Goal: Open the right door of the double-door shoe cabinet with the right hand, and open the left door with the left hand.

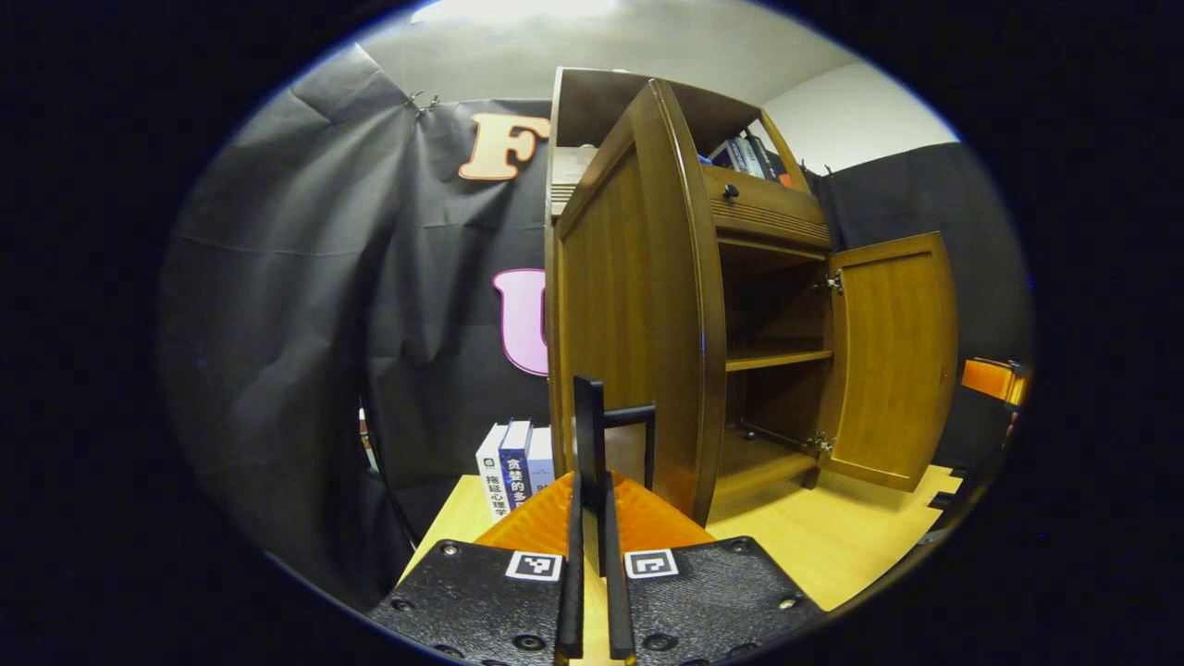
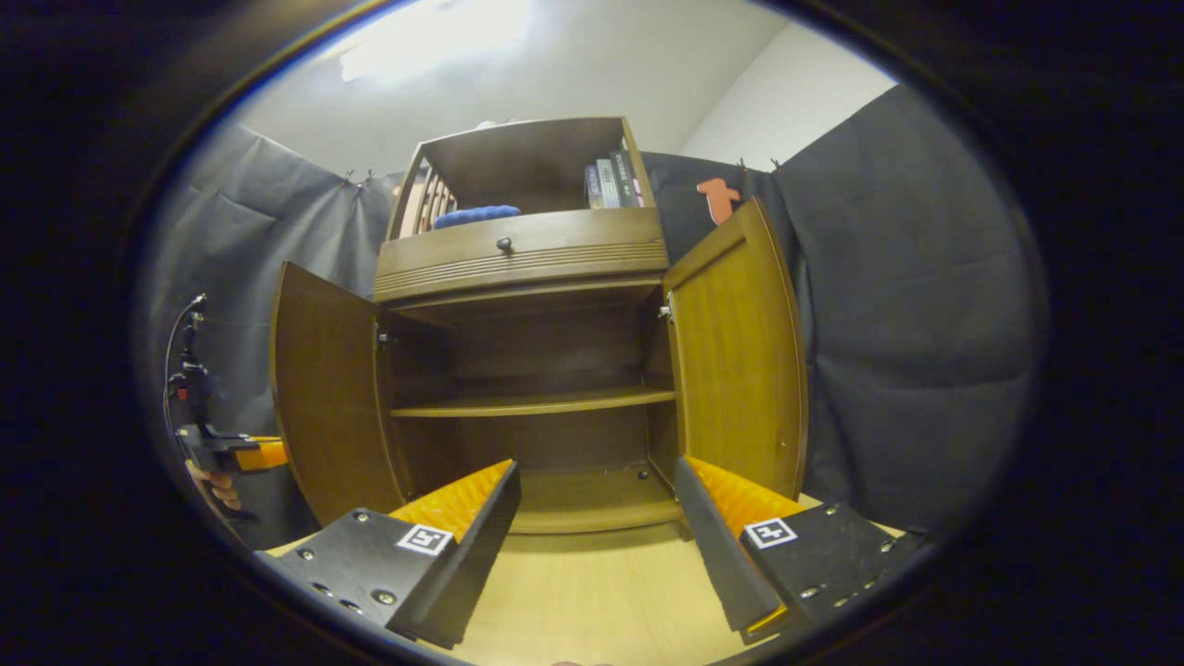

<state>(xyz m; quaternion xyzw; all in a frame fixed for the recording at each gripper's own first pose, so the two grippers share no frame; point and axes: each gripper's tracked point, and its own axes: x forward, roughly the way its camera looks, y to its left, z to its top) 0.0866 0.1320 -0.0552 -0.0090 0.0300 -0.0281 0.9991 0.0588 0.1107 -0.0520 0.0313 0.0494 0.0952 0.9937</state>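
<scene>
The wooden shoe cabinet (image 2: 523,250) stands on a light table with both doors swung out. In the left gripper view the left door (image 1: 638,305) shows edge-on, and my left gripper (image 1: 592,476) is shut on its black handle (image 1: 589,416). The right door (image 1: 893,361) hangs wide open beyond it. In the right gripper view my right gripper (image 2: 597,472) is open with nothing between its fingers, in front of the bare lower compartment, between the left door (image 2: 324,407) and the right door (image 2: 740,361). The left gripper (image 2: 227,453), with a hand on it, shows beside the left door.
Inside the cabinet is one shelf (image 2: 532,403); above it a drawer with a dark knob (image 2: 504,244). Books (image 2: 610,183) and a blue item (image 2: 476,215) sit in the top compartment. A few books (image 1: 513,462) stand on the table (image 2: 592,592) left of the cabinet.
</scene>
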